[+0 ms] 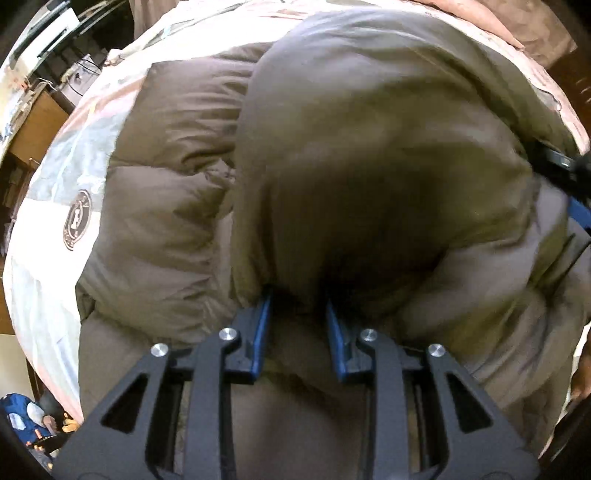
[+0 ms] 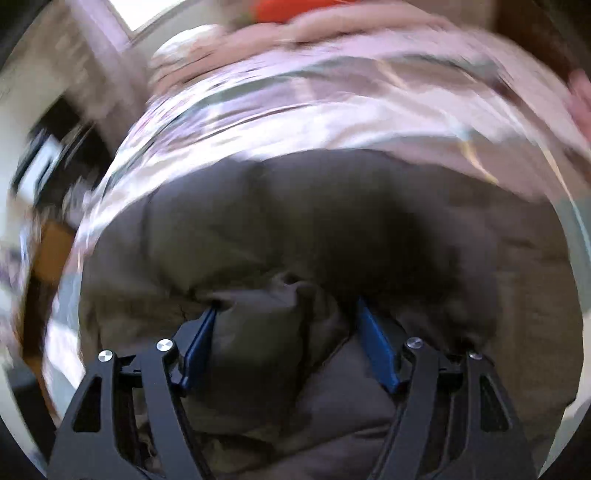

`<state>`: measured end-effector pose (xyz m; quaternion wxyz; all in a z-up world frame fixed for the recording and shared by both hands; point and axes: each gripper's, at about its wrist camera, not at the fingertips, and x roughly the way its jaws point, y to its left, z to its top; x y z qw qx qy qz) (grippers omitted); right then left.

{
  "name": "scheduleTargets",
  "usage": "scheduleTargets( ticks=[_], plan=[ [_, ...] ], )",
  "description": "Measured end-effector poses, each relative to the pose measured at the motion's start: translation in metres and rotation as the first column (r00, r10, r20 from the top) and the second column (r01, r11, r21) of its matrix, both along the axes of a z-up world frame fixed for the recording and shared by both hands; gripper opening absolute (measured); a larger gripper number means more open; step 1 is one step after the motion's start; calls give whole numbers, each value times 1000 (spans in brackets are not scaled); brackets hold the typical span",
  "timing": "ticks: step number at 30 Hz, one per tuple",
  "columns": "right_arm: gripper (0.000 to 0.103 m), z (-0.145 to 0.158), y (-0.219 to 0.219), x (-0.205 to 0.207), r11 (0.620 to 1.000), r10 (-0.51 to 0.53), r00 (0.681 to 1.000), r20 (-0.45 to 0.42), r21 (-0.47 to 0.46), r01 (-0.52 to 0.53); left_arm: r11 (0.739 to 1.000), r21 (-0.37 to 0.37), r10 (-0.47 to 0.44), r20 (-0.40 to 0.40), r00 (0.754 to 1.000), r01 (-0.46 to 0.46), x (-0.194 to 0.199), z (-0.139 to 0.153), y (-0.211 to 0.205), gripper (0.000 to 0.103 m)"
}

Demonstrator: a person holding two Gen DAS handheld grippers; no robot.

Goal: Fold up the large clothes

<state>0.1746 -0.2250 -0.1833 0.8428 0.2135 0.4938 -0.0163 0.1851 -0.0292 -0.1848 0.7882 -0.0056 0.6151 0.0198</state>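
Note:
A large brown puffer jacket (image 1: 351, 158) lies on a bed with a pale patterned cover (image 1: 55, 206). One half is folded over the other, and a round logo patch (image 1: 77, 219) shows at its left edge. My left gripper (image 1: 299, 295) has its blue fingers pressed into a thick fold of the jacket, shut on it. In the right wrist view, which is blurred, the jacket (image 2: 295, 229) fills the lower half. My right gripper (image 2: 286, 306) has its jaws wide apart with a bunch of jacket fabric between them. The right gripper also shows at the right edge of the left wrist view (image 1: 569, 177).
The bed cover (image 2: 314, 96) stretches beyond the jacket. A wooden desk (image 1: 35, 122) with clutter stands left of the bed. Something orange (image 2: 291, 7) lies at the far end of the bed. A blue bag and small items (image 1: 33, 424) sit on the floor lower left.

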Motion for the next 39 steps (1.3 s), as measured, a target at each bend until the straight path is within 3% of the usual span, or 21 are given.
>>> scheduleTargets(
  ticks=[2,4,6,7,9,11,13,14,17,19,21,23,25,30,35,39],
  plan=[
    [71,-3,-15,-6,997,-30,999,-33,72,33,1000,8,1,6,1000,-1,-5,6,-4,30],
    [71,8,-16,-13,994,-28,1000,-12,109,29,1000,27,15,58,998,-16,-8,20,-2,31],
    [72,31,-16,-27,987,-30,998,57,161,21,999,33,2,188,982,-8,-13,47,-7,34],
    [73,42,-19,-32,985,-27,995,97,172,10,999,40,-1,254,967,-10,-16,60,-8,41],
    [73,62,-23,-39,996,-37,990,136,87,25,997,64,9,377,926,-36,-20,81,-11,48],
    [73,56,-20,-42,999,-45,994,101,6,45,996,71,20,409,912,-53,-16,84,-15,48],
    [73,34,-21,-36,999,-31,999,35,-8,31,997,77,1,364,931,-31,-3,67,-19,48],
    [73,19,-20,-34,999,-20,1000,-9,-25,20,993,115,-8,326,945,-31,6,51,-22,48],
    [73,-8,-7,-31,992,36,996,-81,-114,-45,984,168,18,224,974,-57,19,15,-14,58],
    [73,-15,2,-30,980,66,994,-93,-183,-82,983,164,51,179,982,-81,26,-2,-2,74],
    [73,-16,4,-26,968,93,990,-103,-223,-114,985,150,64,152,986,-87,25,-7,7,77],
    [73,-10,2,-34,962,121,988,-98,-232,-141,990,108,76,137,988,-92,21,-5,11,74],
    [73,2,-2,-44,965,131,989,-74,-219,-144,995,36,86,142,986,-92,12,9,22,61],
    [73,44,4,-80,948,194,981,-20,-253,-193,1000,18,-3,181,983,-1,-18,49,16,58],
    [73,32,17,-102,972,196,975,-109,-112,-208,993,-47,-108,54,993,111,-38,39,-13,56],
    [73,5,38,-105,958,216,957,-192,-147,-246,977,66,-205,-4,979,205,-41,7,-44,54]
  ],
)
